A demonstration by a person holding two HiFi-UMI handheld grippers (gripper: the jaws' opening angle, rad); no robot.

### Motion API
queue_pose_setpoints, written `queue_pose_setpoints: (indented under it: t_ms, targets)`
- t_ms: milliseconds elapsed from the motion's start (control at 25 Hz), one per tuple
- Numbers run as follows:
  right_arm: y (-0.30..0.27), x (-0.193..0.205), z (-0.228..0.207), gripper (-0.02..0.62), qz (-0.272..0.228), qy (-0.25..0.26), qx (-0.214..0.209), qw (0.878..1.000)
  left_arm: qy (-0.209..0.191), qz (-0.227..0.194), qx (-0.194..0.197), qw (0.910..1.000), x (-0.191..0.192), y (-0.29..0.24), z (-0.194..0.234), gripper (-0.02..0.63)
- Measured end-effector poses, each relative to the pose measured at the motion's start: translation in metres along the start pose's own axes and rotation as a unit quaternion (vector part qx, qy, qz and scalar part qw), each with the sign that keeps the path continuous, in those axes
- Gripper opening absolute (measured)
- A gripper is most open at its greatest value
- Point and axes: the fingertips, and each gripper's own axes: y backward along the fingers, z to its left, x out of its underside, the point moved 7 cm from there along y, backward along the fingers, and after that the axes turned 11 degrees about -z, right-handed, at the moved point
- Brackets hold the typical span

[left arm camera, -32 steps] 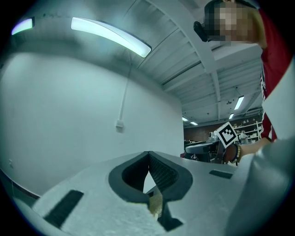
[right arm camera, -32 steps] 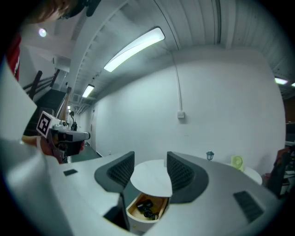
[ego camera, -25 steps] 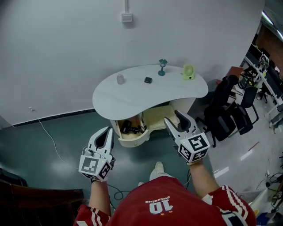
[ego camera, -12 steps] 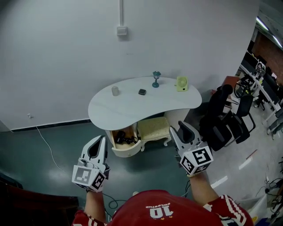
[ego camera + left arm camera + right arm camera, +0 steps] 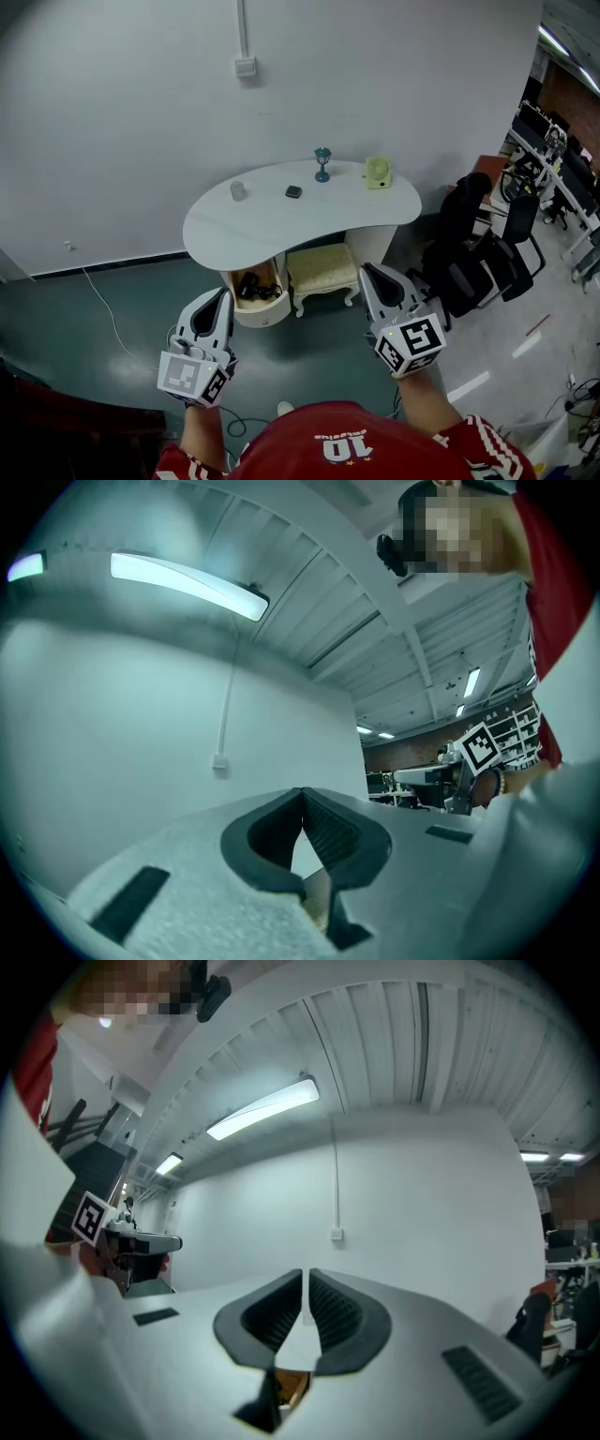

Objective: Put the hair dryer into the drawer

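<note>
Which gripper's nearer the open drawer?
Left. In the head view, the left gripper hangs just left of the drawer; the right gripper, jaws just closing on nothing, is farther right, beyond the stool.

The black hair dryer (image 5: 251, 285) lies inside the cream, round-fronted drawer (image 5: 260, 314), a dark huddled shape against the pale interior; which way its nozzle and handle point is too small to tell. The drawer stands open, jutting from under the left part of the white kidney-shaped table (image 5: 281, 225), its curved front wall toward the camera. In the head view its top is uncovered, and the dryer sits within its walls.
</note>
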Motion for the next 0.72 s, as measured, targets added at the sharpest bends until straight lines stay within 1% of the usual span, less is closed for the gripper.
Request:
queue_pose_setpoints:
  t_ms: [160,240,520,720]
  targets:
    - [0.013,-0.006,-0.009,0.006,-0.006,0.001,0.001,1.000,-0.002,-0.003,-0.002,1.0000,-0.004,0.000,-0.017,0.006]
    - [0.018,-0.009,-0.013,0.006,-0.009,0.001,0.002,1.000,-0.007,-0.004,-0.005,1.0000,-0.006,0.001,-0.023,0.006]
    - [0.029,-0.013,-0.019,0.003,-0.014,0.004,0.005,1.000,-0.005,-0.006,-0.012,0.9999,-0.008,0.006,-0.036,0.006]
    - [0.033,-0.015,-0.018,0.002,-0.015,0.007,0.004,1.000,-0.013,-0.005,-0.010,0.9999,-0.009,0.007,-0.041,0.006]
